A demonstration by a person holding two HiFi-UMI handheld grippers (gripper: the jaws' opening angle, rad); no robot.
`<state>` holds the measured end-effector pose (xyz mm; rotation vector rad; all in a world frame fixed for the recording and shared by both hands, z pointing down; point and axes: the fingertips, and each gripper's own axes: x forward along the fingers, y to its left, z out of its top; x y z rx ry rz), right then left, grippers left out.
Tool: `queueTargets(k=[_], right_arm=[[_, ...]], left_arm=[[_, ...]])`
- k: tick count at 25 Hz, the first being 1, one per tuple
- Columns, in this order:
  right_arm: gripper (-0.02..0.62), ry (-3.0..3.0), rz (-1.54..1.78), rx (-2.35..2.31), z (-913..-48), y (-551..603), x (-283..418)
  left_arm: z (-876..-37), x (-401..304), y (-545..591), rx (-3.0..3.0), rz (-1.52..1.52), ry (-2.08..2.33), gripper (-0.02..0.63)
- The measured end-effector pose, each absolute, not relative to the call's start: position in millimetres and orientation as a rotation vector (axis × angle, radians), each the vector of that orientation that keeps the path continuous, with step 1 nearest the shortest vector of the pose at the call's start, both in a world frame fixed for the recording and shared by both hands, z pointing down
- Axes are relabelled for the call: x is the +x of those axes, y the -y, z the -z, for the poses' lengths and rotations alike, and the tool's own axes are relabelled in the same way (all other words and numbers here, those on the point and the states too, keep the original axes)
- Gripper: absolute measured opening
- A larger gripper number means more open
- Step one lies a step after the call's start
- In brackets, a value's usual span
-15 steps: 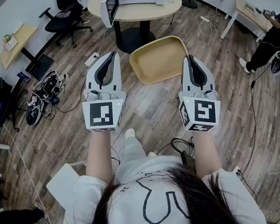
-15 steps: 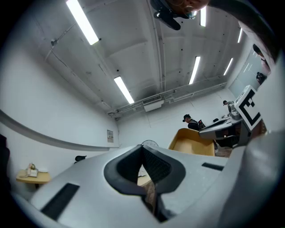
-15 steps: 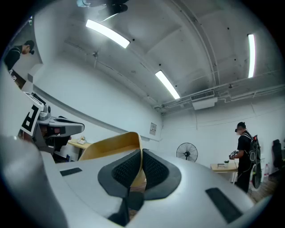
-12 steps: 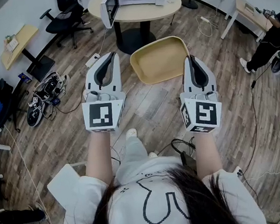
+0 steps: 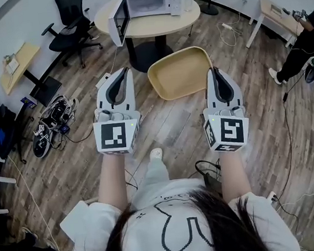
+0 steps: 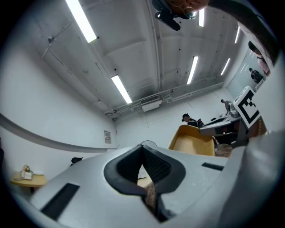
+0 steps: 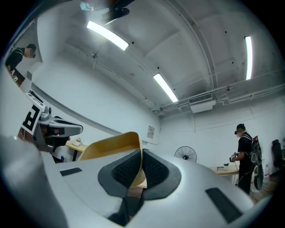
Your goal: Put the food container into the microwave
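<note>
Microwave (image 5: 152, 0) nearer (table (image 5: 180, 20) too)

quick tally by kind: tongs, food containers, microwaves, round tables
tongs: 2 (left tongs shut on nothing, right tongs clamped on the container's rim)
food container: 1, tan
microwave: 1, door open
round table: 1, under the microwave
total: 5

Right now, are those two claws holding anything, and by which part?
The right gripper pinches the tan food container by its rim, on the side nearest it. The left gripper is shut on nothing.
</note>
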<state>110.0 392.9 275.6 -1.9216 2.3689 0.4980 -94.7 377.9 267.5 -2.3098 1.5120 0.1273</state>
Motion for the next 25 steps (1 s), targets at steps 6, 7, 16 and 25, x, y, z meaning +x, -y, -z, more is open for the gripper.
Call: queueTargets(k=[6, 7, 16, 25], right_arm=[[0.038, -2.384, -0.462, -1.929, -279.1, -327.6, 104.5], [0.038, -2.385, -0.456, -1.931, -279.3, -315.4, 102.9], [0.038, -2.374, -0.421, -1.971, -277.8, -206.8, 68.0], [0.038, -2.375, -0.388, -2.014, -284.8, -139.0, 48.5]], left_arm=[[-262.6, -102.1, -314.3, -2.305, -0.147, -1.502, 0.006], [-262.2, -104.2, -302.5, -2.305, -0.15, -1.503, 0.006], [-257.7, -134.6, -196.5, -2.328, -0.157, -1.464, 0.006], [-266.1, -148.4, -124.6, -2.372, -0.147, -1.441, 0.006]])
